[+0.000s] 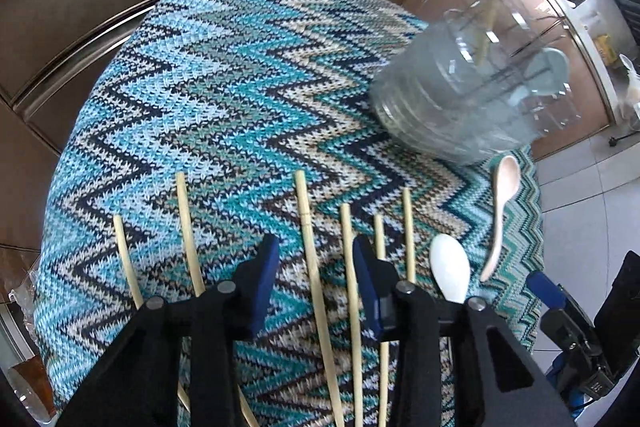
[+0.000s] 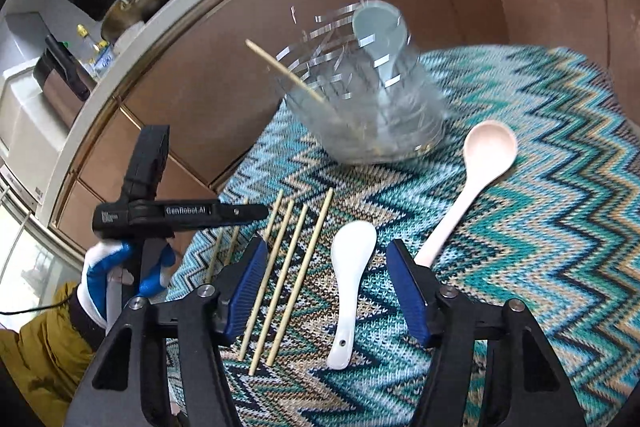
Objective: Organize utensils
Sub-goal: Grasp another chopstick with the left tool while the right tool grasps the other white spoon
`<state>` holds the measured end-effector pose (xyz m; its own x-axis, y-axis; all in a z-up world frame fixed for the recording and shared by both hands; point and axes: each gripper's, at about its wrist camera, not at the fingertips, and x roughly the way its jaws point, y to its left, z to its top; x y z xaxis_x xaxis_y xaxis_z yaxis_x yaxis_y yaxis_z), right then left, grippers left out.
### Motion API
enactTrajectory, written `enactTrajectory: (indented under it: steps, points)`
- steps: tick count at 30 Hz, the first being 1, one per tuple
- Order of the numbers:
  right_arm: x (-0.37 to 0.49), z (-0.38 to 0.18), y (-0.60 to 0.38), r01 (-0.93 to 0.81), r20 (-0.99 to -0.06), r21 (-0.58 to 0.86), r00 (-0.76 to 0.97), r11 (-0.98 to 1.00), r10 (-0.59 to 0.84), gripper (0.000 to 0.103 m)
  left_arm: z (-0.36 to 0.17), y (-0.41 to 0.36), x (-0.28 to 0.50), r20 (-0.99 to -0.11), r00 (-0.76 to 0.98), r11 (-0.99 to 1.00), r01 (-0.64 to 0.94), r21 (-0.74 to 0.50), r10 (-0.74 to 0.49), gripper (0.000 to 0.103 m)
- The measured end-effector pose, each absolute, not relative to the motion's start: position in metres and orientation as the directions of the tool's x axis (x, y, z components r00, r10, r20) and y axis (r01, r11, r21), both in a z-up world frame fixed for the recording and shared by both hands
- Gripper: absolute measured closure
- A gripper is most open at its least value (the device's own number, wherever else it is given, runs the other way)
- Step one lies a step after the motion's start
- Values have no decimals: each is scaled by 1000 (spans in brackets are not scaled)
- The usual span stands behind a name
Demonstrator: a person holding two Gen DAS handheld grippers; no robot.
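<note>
clear jar [image 2: 368,107] on zigzag cloth [image 2: 540,207], holding chopstick [image 2: 288,75], pale blue spoon [image 2: 380,31]

1. The far-left part of the zigzag cloth [image 1: 208,75] is bare; a gripper could pass there freely.
2. The clear jar [image 2: 368,115] stands at the far side of the cloth, with a chopstick and a pale blue spoon [image 2: 380,27] projecting above its rim.
3. Loose chopsticks [image 2: 288,267] lie side by side across the near cloth with narrow gaps between them.
4. The white spoon [image 2: 350,291] and pink spoon [image 2: 472,179] lie just beside the chopsticks; a strip of cloth separates the two.
5. Cloth to the right of the pink spoon is unobstructed.
</note>
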<state>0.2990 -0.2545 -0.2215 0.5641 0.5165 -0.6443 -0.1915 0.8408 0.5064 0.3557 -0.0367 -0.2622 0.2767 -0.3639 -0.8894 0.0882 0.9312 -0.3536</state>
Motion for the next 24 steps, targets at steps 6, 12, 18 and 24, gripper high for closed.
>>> enactTrajectory:
  steps: [6, 12, 18, 24]
  points:
    - [328, -245, -254, -183, -660, 569, 479, 801, 579, 53, -272, -45, 367, -906, 238, 937, 97, -336, -350, 75]
    - [354, -265, -248, -166, -688, 596, 399, 786, 606, 53, -276, -51, 374, -912, 238, 942, 115, -314, -333, 77]
    - [368, -282, -232, -173, -752, 553, 317, 815, 578, 53, -278, -49, 377, -910, 244, 941, 128, -313, -336, 80]
    - [375, -285, -228, -169, -770, 538, 300, 826, 563, 68, -279, -43, 378, -900, 249, 933, 129, -335, -358, 81]
